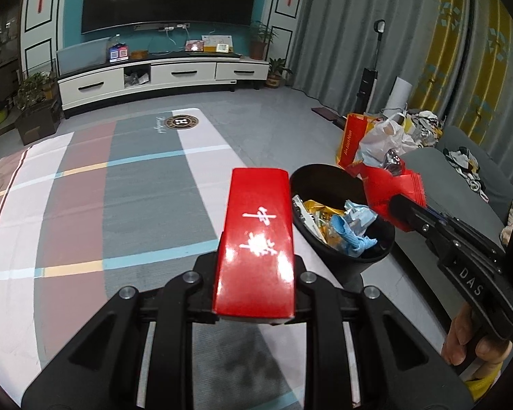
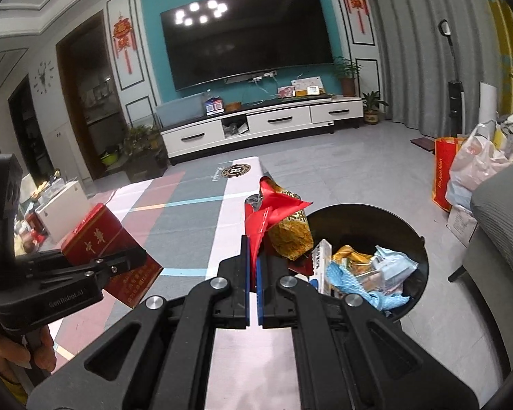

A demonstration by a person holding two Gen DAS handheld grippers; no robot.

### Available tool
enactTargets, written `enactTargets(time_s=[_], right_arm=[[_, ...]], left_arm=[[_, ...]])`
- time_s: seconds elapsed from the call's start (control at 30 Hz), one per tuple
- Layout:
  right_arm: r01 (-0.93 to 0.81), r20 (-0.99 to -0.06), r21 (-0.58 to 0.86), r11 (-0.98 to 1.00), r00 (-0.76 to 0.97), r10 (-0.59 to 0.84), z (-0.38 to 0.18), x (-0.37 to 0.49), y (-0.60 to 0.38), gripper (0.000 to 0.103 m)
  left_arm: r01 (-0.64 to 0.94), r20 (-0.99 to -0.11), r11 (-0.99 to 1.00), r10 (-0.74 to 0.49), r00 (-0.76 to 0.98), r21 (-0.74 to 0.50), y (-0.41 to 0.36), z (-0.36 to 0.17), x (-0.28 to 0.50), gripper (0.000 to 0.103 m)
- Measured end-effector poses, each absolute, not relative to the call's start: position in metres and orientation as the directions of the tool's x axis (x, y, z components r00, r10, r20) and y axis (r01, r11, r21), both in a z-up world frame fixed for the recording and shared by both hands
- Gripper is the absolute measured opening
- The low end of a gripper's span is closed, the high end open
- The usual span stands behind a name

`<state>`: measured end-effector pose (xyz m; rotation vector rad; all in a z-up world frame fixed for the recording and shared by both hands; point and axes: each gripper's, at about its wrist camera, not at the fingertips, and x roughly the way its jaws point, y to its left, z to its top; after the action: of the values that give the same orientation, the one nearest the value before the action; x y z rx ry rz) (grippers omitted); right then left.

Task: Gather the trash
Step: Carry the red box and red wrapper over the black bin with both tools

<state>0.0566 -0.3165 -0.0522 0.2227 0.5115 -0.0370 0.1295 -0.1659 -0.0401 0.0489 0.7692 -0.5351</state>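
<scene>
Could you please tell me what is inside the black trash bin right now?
The black trash bin holds a blue cloth, gold foil wrappers, pale blue packaging and a white carton. That litter hides whatever lies beneath, and the bin's bottom.

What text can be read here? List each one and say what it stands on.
"中华": red box in the left gripper.
"DAS": right gripper's body.
"GenRobot.AI": left gripper's body, right wrist view.
"JinJianNan", roughly: orange bag.
"H" emblem: striped cloth; the script beside it is blurred.
Small print on the box's side: unreadable.
</scene>
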Motion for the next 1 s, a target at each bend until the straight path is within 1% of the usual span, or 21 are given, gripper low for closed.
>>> enactTargets(time_s=[0.27, 1.0], right_arm=[[0.143, -0.485, 0.232, 0.962, 0.874, -0.014, -0.053, 0.048, -0.339, 0.003], [0.220, -0.492, 0.290, 0.931, 0.869, -0.052, -0.061, 0.033, -0.375, 0.004]], left_arm=[[0.510, -0.676, 0.850, -0.454, 0.581, -0.133, -0.194, -0.040, 0.131, 0.024], [0.581, -0.681, 0.807, -0.483, 0.550, -0.103, -0.247, -0.042, 0.130, 0.024]])
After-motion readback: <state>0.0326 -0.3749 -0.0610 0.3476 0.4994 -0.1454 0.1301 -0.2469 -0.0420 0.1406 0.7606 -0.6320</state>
